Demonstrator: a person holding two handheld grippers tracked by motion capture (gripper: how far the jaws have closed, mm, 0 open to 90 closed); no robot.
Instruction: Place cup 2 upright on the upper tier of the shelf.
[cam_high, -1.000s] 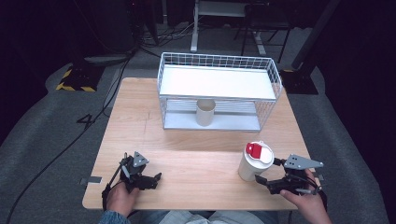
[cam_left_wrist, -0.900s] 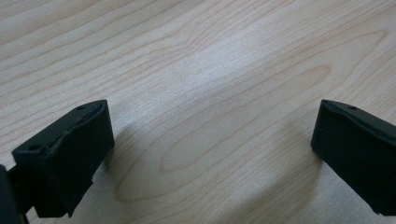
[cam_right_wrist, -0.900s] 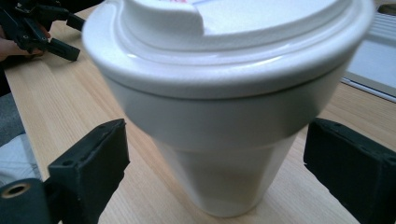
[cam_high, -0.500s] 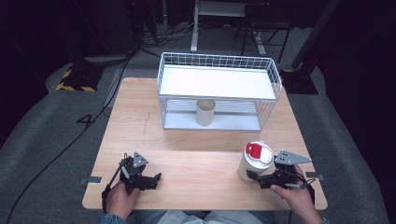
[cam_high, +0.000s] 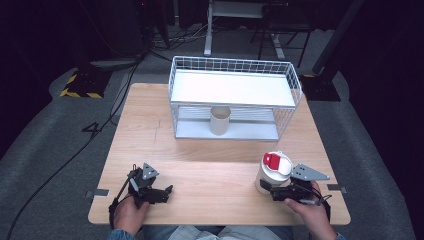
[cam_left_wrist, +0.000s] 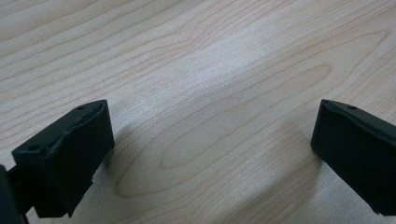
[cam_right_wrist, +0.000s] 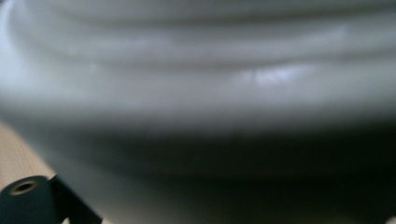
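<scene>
A white container with a red lid (cam_high: 272, 171) stands on the wooden table (cam_high: 210, 172) at the front right. My right gripper (cam_high: 267, 188) lies low at its base, held from the right. In the right gripper view the container's wall (cam_right_wrist: 196, 93) looms blurred between the jaws, and the one jaw that shows lies against it. These jaws have just been closing on the container. At the front left my left gripper (cam_high: 167, 192) rests on the table. Its jaws (cam_left_wrist: 210, 154) stand wide apart over bare wood.
A white wire rack with a flat white shelf (cam_high: 235, 62) stands at the back of the table. A beige cup (cam_high: 220, 120) sits upright under that shelf. Dark floor and cables surround the table.
My right hand has slid a little toward the container and sunk lower, bringing the jaws to its base. The container and my left hand have kept their places.
</scene>
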